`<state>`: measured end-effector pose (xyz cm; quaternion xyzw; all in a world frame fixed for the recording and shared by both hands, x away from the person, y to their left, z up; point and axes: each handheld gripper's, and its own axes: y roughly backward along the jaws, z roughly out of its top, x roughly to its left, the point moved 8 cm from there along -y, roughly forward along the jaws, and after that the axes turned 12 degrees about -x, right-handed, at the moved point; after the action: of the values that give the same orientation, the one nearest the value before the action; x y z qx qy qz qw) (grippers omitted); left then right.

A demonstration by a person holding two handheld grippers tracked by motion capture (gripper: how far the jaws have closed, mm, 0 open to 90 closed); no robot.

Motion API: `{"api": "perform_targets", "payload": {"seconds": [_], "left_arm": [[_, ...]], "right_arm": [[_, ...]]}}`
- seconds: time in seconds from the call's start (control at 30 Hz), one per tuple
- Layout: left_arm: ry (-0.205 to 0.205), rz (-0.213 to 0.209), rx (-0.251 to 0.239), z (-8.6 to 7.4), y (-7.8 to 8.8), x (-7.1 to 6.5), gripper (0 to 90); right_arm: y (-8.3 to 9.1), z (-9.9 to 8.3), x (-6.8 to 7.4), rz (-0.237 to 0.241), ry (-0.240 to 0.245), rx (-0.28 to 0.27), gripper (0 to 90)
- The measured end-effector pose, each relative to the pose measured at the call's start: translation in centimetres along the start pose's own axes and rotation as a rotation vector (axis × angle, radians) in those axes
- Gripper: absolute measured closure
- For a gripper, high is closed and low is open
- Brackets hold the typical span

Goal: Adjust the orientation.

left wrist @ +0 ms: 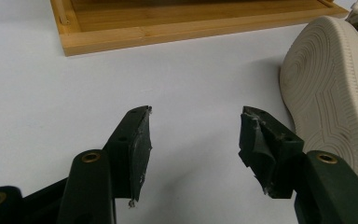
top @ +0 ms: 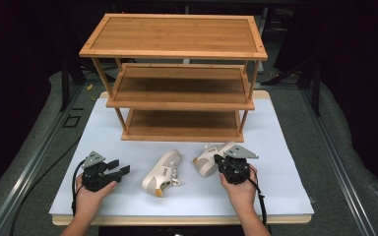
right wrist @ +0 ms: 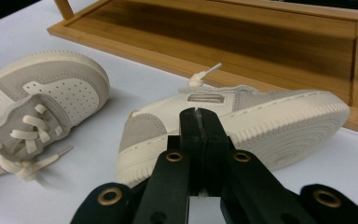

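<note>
My right claw (right wrist: 199, 116) is pinched tight on the side of a soft cream shoe (right wrist: 242, 121) with a bumpy sole, lying on its side just in front of the wooden rack (top: 177, 73). The other shoe (top: 163, 173) lies between my hands on the white tabletop (top: 285, 196). My left claw (left wrist: 193, 140) rests low, wide and empty.

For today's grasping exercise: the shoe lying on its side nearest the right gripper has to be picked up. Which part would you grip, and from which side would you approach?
Probably the heel collar of the right shoe. It lies on its side with the sole toward the camera in the right gripper view, so the thin upper edge gives two opposing faces. Come from the heel end, where the shut right gripper already is, one jaw inside the opening.
</note>
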<state>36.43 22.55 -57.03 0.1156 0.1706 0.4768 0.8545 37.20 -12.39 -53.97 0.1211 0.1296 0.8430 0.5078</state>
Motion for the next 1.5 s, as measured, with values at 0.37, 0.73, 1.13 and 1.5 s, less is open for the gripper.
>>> {"api": "perform_targets", "payload": {"seconds": [0.37,0.73,1.13,1.5], "left_arm": [[0.007,0.007,0.001,0.0,0.0,0.2,43.0],[0.011,0.006,-0.008,0.2,0.1,0.3,43.0],[0.012,-0.005,-0.011,0.5,-0.4,0.0,43.0],[0.017,-0.017,-0.01,0.6,-0.9,0.0,43.0]], "right_arm": [[0.6,-0.7,-0.2,-0.006,-0.011,0.022,90.0],[2.1,-1.8,-0.8,-0.021,-0.07,0.047,90.0],[4.0,-4.0,-1.8,-0.046,-0.15,0.1,88.5],[4.8,-5.4,-3.1,-0.106,-0.217,0.131,69.8]]}}
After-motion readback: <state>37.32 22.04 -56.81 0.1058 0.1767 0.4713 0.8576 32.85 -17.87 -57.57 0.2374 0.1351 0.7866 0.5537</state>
